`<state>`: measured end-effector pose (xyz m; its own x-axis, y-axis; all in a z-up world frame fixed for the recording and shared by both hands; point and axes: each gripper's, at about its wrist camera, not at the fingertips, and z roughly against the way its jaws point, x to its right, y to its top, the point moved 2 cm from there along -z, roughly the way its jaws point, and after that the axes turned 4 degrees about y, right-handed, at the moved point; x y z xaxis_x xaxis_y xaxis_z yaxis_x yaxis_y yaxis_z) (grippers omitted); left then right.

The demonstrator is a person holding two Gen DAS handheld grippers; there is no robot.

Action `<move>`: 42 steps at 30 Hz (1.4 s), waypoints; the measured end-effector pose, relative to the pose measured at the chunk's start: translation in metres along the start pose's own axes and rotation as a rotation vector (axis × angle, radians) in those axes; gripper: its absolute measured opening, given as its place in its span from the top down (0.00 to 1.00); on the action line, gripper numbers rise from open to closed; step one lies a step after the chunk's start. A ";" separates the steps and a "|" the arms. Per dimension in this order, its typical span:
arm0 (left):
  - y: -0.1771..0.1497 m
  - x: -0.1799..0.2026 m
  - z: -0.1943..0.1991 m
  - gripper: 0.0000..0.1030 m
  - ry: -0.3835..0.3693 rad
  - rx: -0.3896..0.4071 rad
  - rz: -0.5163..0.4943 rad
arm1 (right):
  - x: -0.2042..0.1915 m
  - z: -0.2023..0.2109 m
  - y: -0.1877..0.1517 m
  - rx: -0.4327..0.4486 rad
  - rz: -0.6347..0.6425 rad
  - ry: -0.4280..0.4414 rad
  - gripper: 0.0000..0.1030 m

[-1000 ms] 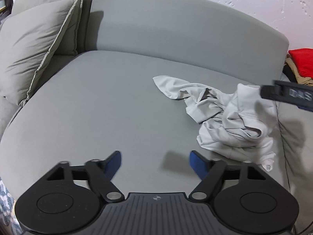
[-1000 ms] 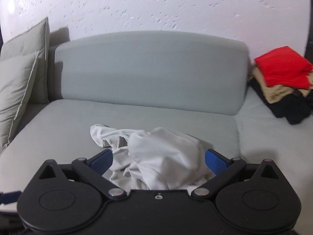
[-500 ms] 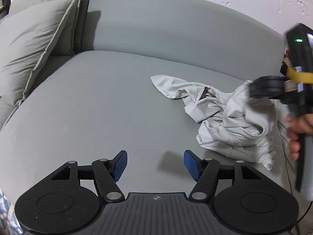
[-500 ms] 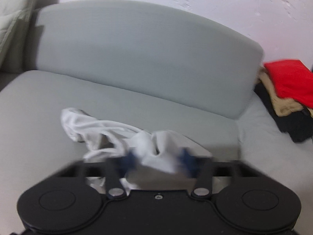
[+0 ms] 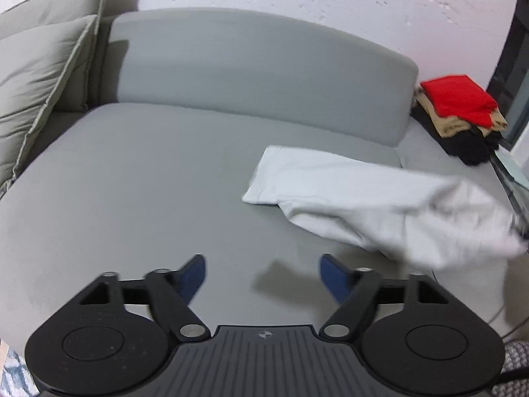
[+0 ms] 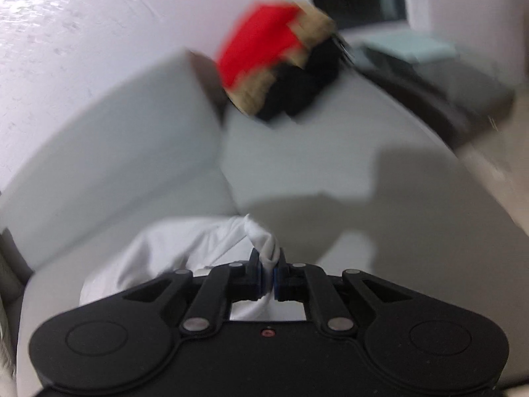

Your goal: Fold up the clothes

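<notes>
Right gripper (image 6: pixel 268 273) clamped on white garment (image 6: pixel 185 258), left gripper (image 5: pixel 263 276) wide apart, empty, no legible writing.

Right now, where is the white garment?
The white garment stretches across the right half of the sofa seat, below the stack of folded clothes, one end pinched in the right gripper.

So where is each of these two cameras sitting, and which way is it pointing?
Left wrist: sits on the left gripper, looking forward along its open blue-tipped fingers over the grey sofa towards the backrest; the white garment stretches to its right.
Right wrist: sits on the right gripper, tilted and blurred, aimed at the sofa's far corner; its fingers pinch a bunch of the garment.
Shared: the sofa, the garment, and the stack of clothes topped in red. No hand shows in either.
</notes>
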<state>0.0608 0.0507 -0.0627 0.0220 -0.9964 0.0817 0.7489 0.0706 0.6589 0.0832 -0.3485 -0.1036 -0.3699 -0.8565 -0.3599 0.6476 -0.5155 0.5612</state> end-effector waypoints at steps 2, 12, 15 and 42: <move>-0.002 0.007 -0.004 0.25 -0.026 -0.065 0.012 | 0.023 0.002 -0.020 -0.102 -0.026 0.007 0.93; 0.000 0.026 -0.006 0.46 -0.012 -0.100 -0.049 | 0.016 0.054 -0.076 -0.046 0.099 0.132 0.38; -0.002 0.015 -0.010 0.72 -0.075 -0.181 -0.005 | 0.006 0.056 -0.089 -0.089 0.094 0.249 0.39; 0.005 0.001 -0.187 0.62 -0.489 -0.345 0.418 | 0.049 0.020 -0.080 -0.094 -0.169 0.314 0.30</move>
<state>0.1888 0.0414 -0.1989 0.1140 -0.7490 0.6527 0.9104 0.3418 0.2331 -0.0003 -0.3499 -0.1515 -0.2642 -0.7023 -0.6610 0.6584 -0.6322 0.4085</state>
